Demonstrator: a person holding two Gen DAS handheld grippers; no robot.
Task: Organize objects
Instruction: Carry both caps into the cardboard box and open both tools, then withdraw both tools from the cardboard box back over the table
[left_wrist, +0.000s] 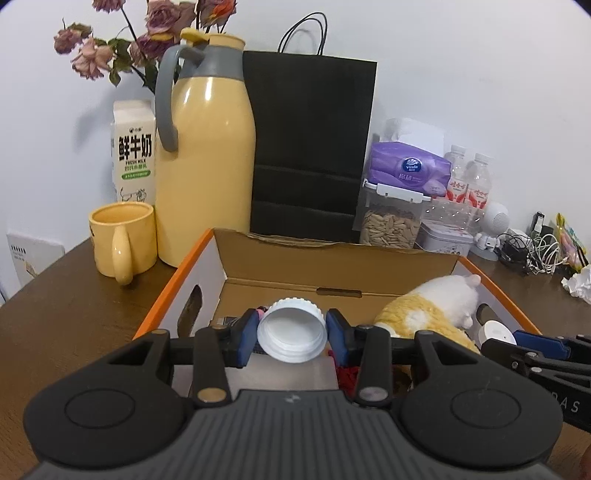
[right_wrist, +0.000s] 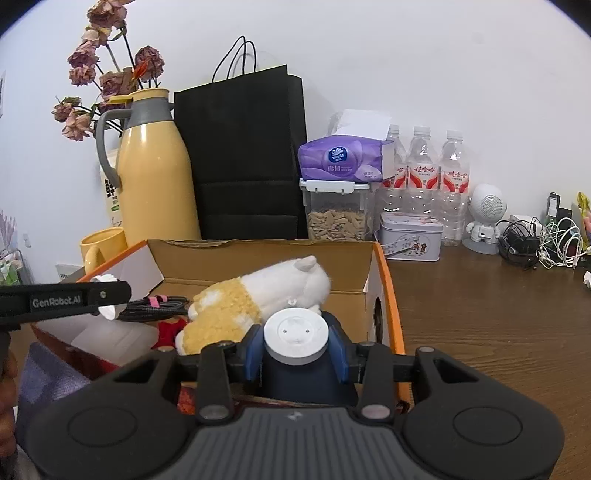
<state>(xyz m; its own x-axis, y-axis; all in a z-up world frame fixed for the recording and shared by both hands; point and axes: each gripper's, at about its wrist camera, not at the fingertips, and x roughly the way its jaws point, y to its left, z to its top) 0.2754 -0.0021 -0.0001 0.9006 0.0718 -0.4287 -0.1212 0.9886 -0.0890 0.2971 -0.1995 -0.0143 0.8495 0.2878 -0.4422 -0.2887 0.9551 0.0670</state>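
An open cardboard box (left_wrist: 332, 258) with orange edges stands on the brown table. Inside lie a yellow-and-white plush toy (left_wrist: 432, 306), a black cable (right_wrist: 155, 310) with a pink tie, and something red. My left gripper (left_wrist: 292, 330) hovers over the box's near left part, its blue pads shut on a white screw cap (left_wrist: 288, 343) whose hollow side faces the camera. My right gripper (right_wrist: 296, 347) is at the box's near right, shut on a dark blue bottle (right_wrist: 295, 376) with a round white lid (right_wrist: 295, 330). The plush toy (right_wrist: 258, 295) lies just beyond it.
Behind the box stand a yellow thermos jug (left_wrist: 207, 147), a yellow mug (left_wrist: 122, 240), a milk carton (left_wrist: 133, 147) and a black paper bag (left_wrist: 310, 147). To the right are a tissue pack (right_wrist: 340, 158) on a seed jar (right_wrist: 336, 221), water bottles (right_wrist: 421, 173), a tin (right_wrist: 410, 240) and tangled cables (right_wrist: 535, 243).
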